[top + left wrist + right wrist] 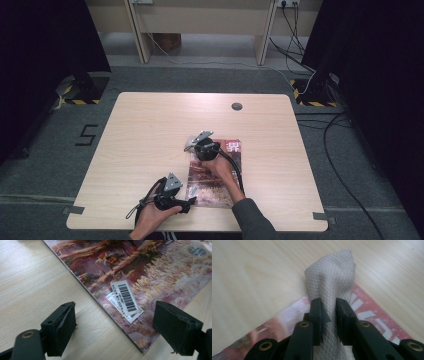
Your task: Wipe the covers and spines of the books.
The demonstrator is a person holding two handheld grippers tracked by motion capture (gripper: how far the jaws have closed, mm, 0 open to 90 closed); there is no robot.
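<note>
Pale wood was what I saw under everything: the table carried a glossy magazine lying flat near my edge, right of centre. My right gripper had its jaws nearly together, pinched on a bunched white paper towel that stood up between the pads over the magazine's far corner. From the high view that gripper sat on the far end of the cover, its cable trailing back along my forearm, so hand and cable hid part of the page. My left gripper stood wide open with nothing held, its jaws straddling the near corner of the magazine, by the barcode sticker, one jaw over bare wood, the other at the cover's edge. Around the table: a round cable hole in the far part of the top, grey carpet, loose black cables on the floor to the right, and a wooden desk frame beyond.
</note>
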